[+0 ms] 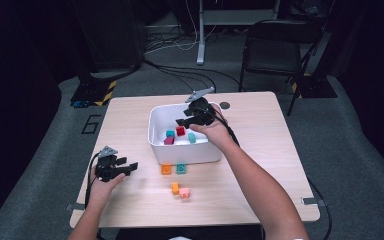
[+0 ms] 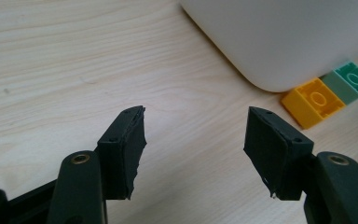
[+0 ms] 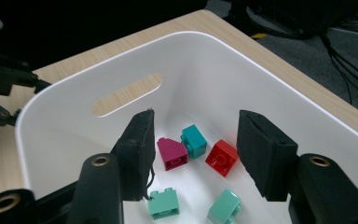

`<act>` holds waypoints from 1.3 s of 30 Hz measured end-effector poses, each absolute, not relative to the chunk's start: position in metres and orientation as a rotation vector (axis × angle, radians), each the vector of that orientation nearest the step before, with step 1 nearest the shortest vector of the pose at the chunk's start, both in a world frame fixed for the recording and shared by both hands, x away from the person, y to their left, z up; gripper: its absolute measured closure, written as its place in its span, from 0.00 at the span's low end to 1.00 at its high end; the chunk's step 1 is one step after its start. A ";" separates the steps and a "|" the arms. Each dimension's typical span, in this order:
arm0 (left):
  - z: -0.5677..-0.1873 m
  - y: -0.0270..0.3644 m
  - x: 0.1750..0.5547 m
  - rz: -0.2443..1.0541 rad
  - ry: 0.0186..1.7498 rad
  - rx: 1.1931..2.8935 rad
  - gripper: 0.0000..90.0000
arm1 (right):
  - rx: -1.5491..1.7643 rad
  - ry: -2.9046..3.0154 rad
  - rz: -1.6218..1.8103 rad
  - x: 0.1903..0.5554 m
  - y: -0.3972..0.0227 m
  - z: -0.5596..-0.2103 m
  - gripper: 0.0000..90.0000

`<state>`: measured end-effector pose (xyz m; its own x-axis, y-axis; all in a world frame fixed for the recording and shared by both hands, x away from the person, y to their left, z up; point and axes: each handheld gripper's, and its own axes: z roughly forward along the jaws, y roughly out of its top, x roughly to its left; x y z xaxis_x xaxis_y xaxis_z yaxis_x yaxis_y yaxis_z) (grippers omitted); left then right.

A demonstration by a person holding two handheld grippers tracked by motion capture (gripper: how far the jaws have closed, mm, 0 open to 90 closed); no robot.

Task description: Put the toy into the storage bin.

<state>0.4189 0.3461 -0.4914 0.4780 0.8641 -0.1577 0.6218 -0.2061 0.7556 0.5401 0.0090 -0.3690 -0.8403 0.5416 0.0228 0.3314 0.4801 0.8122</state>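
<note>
The right tool (image 1: 186,116) is held over the white plastic bin (image 1: 156,131) with its jaws parted and nothing between them. Below it, inside the bin, a red plastic brick (image 3: 222,157), a magenta sloped brick (image 3: 172,153), a teal brick (image 3: 194,140) and two mint-green bricks (image 3: 163,203) are seen. The left tool (image 1: 129,163) is held low over the light wooden table (image 1: 130,112), at eight o'clock from the bin, jaws wide and empty. At six o'clock of the bin, an orange brick (image 1: 166,169) and a green brick (image 1: 181,168) lie against its wall.
</note>
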 end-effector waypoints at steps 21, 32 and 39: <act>-0.474 0.314 0.411 0.430 1.161 1.964 0.44 | 0.572 2.449 1.344 0.444 -0.028 -0.354 0.52; -0.473 0.292 0.404 0.418 1.164 1.985 0.44 | 0.582 2.482 1.403 0.418 -0.040 -0.370 0.52; -0.480 0.273 0.402 0.399 1.161 1.994 0.44 | 0.555 2.515 1.393 0.413 -0.048 -0.377 0.52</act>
<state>0.4017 0.2735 -0.4796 0.5339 0.8384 -0.1097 0.5942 -0.2797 0.7542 0.4133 -0.0481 -0.3775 -0.9063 0.4226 -0.0037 0.2211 0.4816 0.8480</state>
